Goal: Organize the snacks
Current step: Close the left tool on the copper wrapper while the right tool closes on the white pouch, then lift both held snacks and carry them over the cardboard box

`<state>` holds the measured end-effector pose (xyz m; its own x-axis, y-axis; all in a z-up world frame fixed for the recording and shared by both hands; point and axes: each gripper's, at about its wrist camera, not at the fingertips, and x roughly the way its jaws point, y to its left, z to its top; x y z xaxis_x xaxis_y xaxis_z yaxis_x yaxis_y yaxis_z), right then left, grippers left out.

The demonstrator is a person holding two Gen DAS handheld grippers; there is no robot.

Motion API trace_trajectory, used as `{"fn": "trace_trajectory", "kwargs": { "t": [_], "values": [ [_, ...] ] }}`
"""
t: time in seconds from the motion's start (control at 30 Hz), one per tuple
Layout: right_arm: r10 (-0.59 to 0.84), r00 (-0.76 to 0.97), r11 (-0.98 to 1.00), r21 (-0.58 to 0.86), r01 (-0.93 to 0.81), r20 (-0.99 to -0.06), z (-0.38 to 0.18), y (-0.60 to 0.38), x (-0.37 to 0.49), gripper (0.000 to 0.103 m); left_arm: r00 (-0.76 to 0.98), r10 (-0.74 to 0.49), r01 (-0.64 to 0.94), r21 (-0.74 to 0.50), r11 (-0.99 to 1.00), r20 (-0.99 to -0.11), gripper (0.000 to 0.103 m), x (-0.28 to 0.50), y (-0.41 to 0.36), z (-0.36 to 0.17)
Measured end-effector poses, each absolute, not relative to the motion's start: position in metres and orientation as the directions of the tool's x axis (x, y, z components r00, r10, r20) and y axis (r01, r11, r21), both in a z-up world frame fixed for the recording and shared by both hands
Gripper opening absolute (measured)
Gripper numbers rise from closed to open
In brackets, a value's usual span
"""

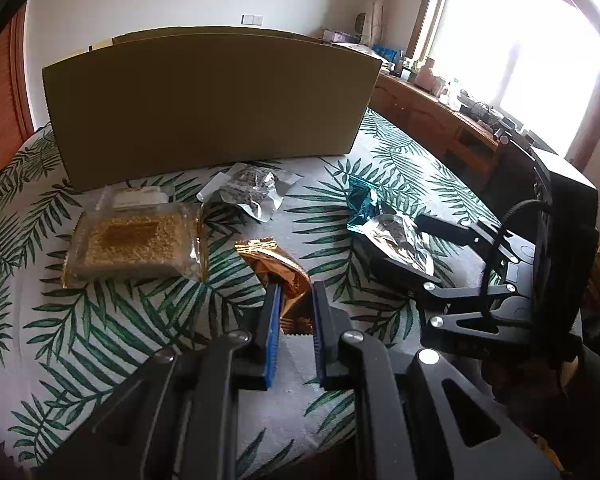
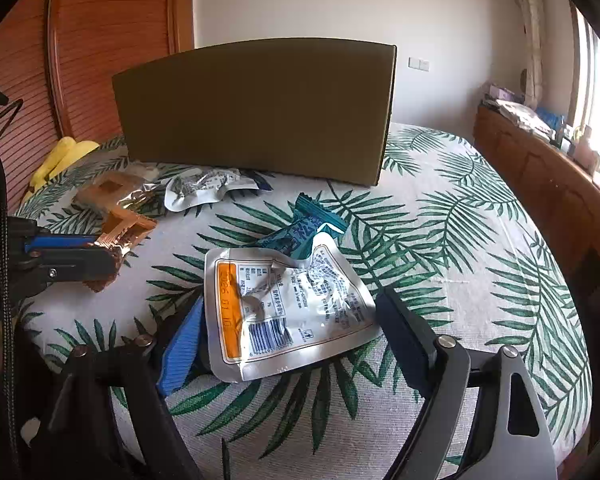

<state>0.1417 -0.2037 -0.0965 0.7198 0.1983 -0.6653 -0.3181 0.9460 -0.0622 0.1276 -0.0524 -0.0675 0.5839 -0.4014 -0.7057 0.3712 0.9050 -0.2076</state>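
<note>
On the leafy bed cover point(image 2: 440, 240), a clear bag of grains point(image 1: 136, 244) lies far left. Next, the left gripper point(image 1: 294, 300) is pinched tight on a gold snack packet point(image 1: 282, 276). Further right, the right gripper point(image 2: 296, 320) stands wide open around a silver pouch point(image 2: 288, 308) (not squeezing it). A cardboard box point(image 2: 256, 112) stands behind.

Daylight pours in from the window point(image 1: 512, 64), totally blown out white there. The cardboard box point(image 1: 208, 104) face sits in shadow. Heavy fisheye bending, black vignette at the corners, otherwise pretty sharp.
</note>
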Motion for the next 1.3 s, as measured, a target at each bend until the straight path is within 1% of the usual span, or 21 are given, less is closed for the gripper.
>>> {"fn": "trace_trajectory", "kwargs": {
  "t": [0.07,0.1,0.17,0.2,0.37,0.4,0.43,0.5,0.63,0.67,0.7,0.83,0.97,1.3],
  "values": [
    [0.205,0.724,0.937,-0.080,-0.339,-0.658,-0.095,-0.201,0.137,0.065,0.583,-0.403,0.372,-0.209,0.904,-0.706,0.011,0.126,-0.052,-0.067],
    [0.205,0.729,0.934,-0.092,-0.345,-0.653,-0.094,-0.199,0.135,0.063,0.582,-0.405,0.373,-0.211,0.904,-0.706,0.011,0.126,-0.052,-0.067],
    [0.215,0.733,0.931,-0.091,-0.353,-0.646,-0.092,-0.200,0.132,0.062,0.581,-0.407,0.375,-0.212,0.903,-0.705,0.011,0.125,-0.052,-0.067],
    [0.227,0.735,0.930,-0.081,-0.358,-0.639,-0.091,-0.201,0.130,0.052,0.580,-0.409,0.376,-0.214,0.902,-0.704,0.011,0.125,-0.052,-0.067],
    [0.233,0.762,0.926,-0.100,-0.363,-0.604,-0.082,-0.201,0.121,0.036,0.578,-0.410,0.377,-0.215,0.901,-0.705,0.011,0.124,-0.055,-0.068],
    [0.231,0.766,0.925,-0.110,-0.365,-0.600,-0.080,-0.200,0.120,0.032,0.579,-0.412,0.378,-0.216,0.900,-0.704,0.011,0.124,-0.055,-0.067],
    [0.228,0.770,0.923,-0.120,-0.367,-0.596,-0.078,-0.199,0.118,0.030,0.579,-0.413,0.379,-0.217,0.900,-0.703,0.011,0.124,-0.055,-0.067],
    [0.223,0.782,0.921,-0.136,-0.364,-0.582,-0.073,-0.199,0.114,0.022,0.578,-0.415,0.379,-0.219,0.899,-0.702,0.011,0.123,-0.056,-0.067],
    [0.208,0.796,0.918,-0.167,-0.359,-0.569,-0.062,-0.200,0.112,0.014,0.577,-0.421,0.383,-0.223,0.896,-0.700,0.011,0.120,-0.056,-0.066],
    [0.205,0.798,0.917,-0.174,-0.358,-0.567,-0.060,-0.200,0.111,0.007,0.578,-0.422,0.384,-0.223,0.896,-0.698,0.011,0.120,-0.056,-0.065],
    [0.201,0.802,0.916,-0.182,-0.357,-0.563,-0.057,-0.201,0.111,0.005,0.579,-0.426,0.388,-0.225,0.894,-0.695,0.011,0.120,-0.056,-0.064],
    [0.185,0.812,0.912,-0.212,-0.352,-0.554,-0.049,-0.201,0.111,0.002,0.590,-0.433,0.393,-0.226,0.891,-0.682,0.011,0.119,-0.055,-0.057],
    [0.192,0.815,0.915,-0.200,-0.350,-0.547,-0.041,-0.206,0.110,0.000,0.599,-0.442,0.401,-0.227,0.887,-0.668,0.011,0.117,-0.055,-0.049],
    [0.207,0.822,0.904,-0.217,-0.367,-0.531,-0.016,-0.209,0.112,0.000,0.623,-0.454,0.411,-0.227,0.883,-0.637,0.011,0.116,-0.046,-0.029]
  ]
}}
